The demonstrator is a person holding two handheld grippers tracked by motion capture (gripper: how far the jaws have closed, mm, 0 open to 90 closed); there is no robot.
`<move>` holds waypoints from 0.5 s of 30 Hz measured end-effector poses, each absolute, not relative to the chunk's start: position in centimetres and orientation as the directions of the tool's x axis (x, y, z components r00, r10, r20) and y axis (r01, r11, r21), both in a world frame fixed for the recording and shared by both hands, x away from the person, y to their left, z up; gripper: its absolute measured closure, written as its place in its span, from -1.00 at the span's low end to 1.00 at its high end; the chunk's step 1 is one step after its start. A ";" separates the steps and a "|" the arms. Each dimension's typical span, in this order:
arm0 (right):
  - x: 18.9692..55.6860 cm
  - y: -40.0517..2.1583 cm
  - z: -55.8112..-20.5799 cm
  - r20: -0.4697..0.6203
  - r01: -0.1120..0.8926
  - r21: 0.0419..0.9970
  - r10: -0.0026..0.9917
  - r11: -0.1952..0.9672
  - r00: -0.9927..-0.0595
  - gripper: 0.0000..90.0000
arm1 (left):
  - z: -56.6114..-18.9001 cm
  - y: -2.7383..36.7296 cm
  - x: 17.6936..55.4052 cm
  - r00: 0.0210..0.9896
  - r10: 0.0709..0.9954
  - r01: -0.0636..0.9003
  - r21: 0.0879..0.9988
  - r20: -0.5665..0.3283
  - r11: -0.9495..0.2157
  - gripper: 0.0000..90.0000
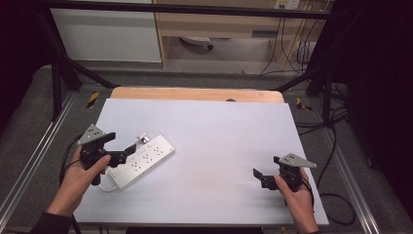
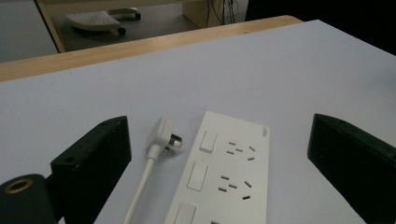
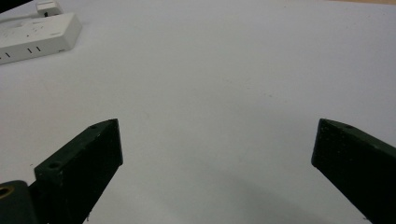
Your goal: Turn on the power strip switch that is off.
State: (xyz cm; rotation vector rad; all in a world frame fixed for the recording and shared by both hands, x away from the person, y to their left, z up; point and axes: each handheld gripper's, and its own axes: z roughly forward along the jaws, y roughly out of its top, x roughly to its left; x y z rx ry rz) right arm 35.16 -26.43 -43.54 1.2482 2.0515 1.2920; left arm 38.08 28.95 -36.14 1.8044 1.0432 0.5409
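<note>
A pale grey-white sheet covers the wooden table (image 1: 195, 94), whose bare edge shows as a tan strip along the top of the sheet in the high view; beyond it lie a grey floor, light wood furniture and dark cables at the upper right of the frame.

The white rectangular plastic power strip (image 1: 141, 161) lies flat at the lower left of the sheet, set at a slant, with its sockets and rocker switches facing up. In the left gripper view it fills the lower middle of the frame (image 2: 224, 172). Its white cord (image 2: 140, 191) runs along its left side, and the white plug (image 2: 163, 135) lies on the sheet just beside the strip's far end, metal pins pointing toward the strip.

The left gripper (image 1: 119, 158), held in the person's left hand (image 1: 80, 178), sits over the near end of the strip with its jaws spread wide, one on each side of strip and cord, touching neither.

The right gripper (image 1: 259, 176), held in the right hand (image 1: 294, 192) at the lower right of the high view, is well apart from the strip, jaws likewise spread wide over bare sheet.
</note>
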 end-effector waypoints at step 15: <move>35.2 -26.5 -43.5 0.119 0.473 0.866 0.851 0.164 -0.512 -0.95 | -36.4 27.5 40.2 0.550 0.833 0.422 0.881 -0.060 -0.215 -0.86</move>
